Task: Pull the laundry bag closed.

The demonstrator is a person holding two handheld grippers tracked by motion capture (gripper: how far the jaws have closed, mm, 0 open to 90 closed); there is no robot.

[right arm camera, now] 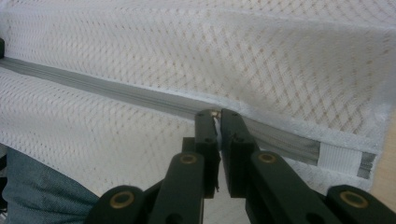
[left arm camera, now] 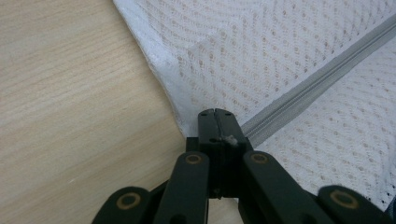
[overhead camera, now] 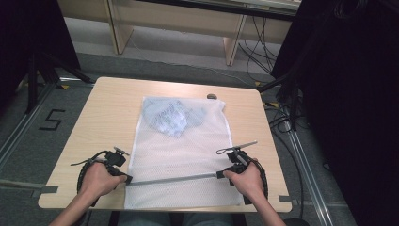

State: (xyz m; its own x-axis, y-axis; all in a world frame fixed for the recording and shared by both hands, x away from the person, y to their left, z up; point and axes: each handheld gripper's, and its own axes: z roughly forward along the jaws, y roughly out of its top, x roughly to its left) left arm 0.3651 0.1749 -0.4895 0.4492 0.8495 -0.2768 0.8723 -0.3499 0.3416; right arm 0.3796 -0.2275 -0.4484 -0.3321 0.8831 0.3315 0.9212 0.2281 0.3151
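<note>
- Where it lies flat on the light wooden tabletop (overhead camera: 94, 122), the white mesh laundry bag (overhead camera: 179, 155) runs lengthwise away from the person, its near end hanging just over the front edge.
- The bag is a see-through net with a fine diamond weave and a denser white hem along its sides; in the left gripper view that hem (left arm camera: 161, 74) shows as a thick folded border against the wood.
- A pale blue, crumpled piece of cloth (overhead camera: 171, 115) sits inside the far end of the bag, blurred by the mesh.
- A grey zipper (overhead camera: 174, 179) crosses the bag near its front end, from the left edge toward the right; in the right gripper view it ends by a white tab (right arm camera: 343, 161) at the bag's side.
- The left gripper (left arm camera: 215, 113) rests at the bag's left edge, its jaws pressed together on the mesh right where the zipper begins.
- The right gripper (right arm camera: 215, 113) sits on the zipper near its right end; its jaws are nearly together, with a small light piece pinched between the tips, probably the zipper pull, though it is too small to tell for sure.
- A small dark object (overhead camera: 211, 96) lies on the tabletop just beyond the bag's far right corner.
</note>
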